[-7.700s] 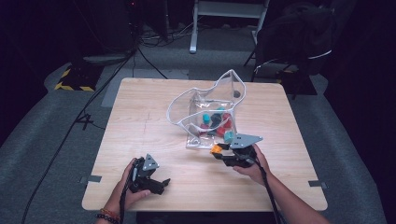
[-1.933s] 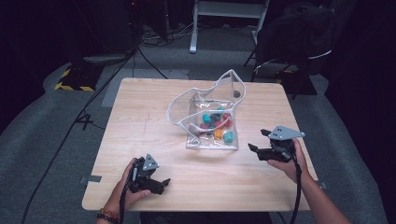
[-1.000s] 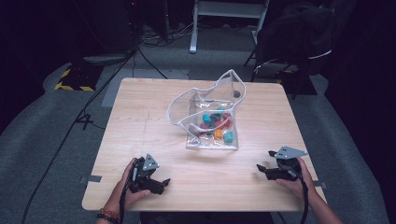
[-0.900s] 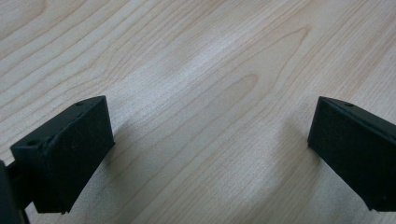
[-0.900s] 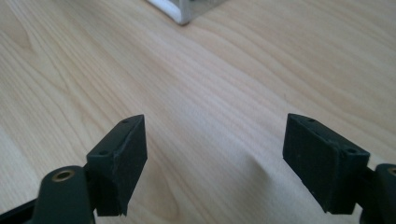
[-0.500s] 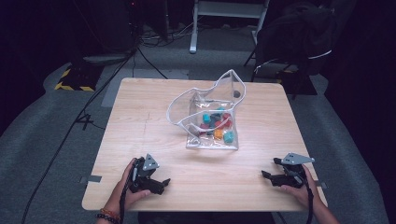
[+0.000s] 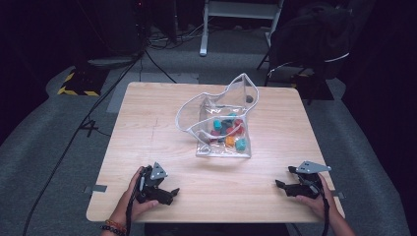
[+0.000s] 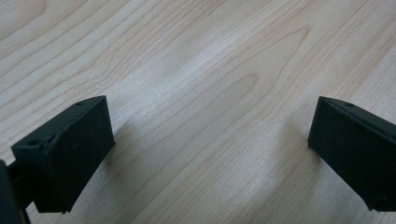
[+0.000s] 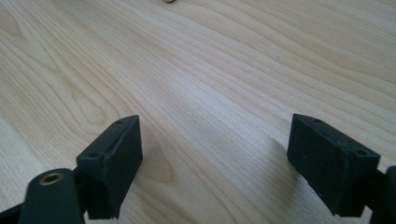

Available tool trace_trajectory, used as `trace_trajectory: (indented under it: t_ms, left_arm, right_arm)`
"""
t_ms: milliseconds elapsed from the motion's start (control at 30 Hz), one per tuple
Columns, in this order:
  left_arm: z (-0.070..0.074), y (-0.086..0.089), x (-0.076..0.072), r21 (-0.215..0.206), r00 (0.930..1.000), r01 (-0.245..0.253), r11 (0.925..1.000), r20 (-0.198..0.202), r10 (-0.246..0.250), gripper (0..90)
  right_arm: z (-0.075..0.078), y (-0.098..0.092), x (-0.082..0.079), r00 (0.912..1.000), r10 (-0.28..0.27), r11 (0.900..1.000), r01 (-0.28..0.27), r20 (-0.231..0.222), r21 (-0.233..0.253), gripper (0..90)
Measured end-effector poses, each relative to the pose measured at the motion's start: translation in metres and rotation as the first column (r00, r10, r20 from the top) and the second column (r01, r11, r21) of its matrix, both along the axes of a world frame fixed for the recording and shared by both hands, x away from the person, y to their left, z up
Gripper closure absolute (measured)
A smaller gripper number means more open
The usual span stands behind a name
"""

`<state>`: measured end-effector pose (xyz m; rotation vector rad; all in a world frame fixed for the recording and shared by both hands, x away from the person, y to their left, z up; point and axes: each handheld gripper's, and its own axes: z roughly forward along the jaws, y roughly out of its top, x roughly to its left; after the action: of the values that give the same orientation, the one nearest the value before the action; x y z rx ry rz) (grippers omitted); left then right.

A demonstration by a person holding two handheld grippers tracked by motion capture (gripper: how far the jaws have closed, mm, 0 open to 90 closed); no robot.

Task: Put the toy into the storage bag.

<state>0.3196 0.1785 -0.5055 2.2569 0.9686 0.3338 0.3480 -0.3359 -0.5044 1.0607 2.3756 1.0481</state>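
A clear plastic bag [image 7: 216, 120] lies near the middle of the wooden table [image 7: 147, 118], its mouth open toward the left. Inside it sit several small coloured pieces [image 7: 227, 132] in teal, red and orange. My left gripper [image 7: 169, 193] rests low on the table near the front left edge, open, with bare wood between its jaws [image 8: 205, 140]. My right gripper [image 7: 281, 185] rests near the front right edge, open too, with nothing but wood grain between its jaws [image 9: 215, 144]. Both stand well apart from the bag.
A person's hands hold the grippers at the table's front edge. Cables [image 7: 98, 108] run over the grey floor at the left. A dark chair [image 7: 310, 44] and a white frame [image 7: 241, 14] stand beyond the far edge.
My right gripper has drawn back from the bag's front edge to the table's front right corner and settled low there. An orange piece that was by its jaws now lies in the bag. The left gripper has not moved.
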Motion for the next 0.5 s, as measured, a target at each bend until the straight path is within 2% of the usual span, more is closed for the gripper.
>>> trace_trajectory:
  t_ms: [500]
  left_arm:
    - [0.0,0.0003,0.0006,-0.001,1.0,0.007,1.0,-0.004,-0.007,0.2]
  right_arm:
    - [-0.0001,-0.0001,0.0013,0.9999,0.011,1.0,-0.011,-0.001,0.002,17.9]
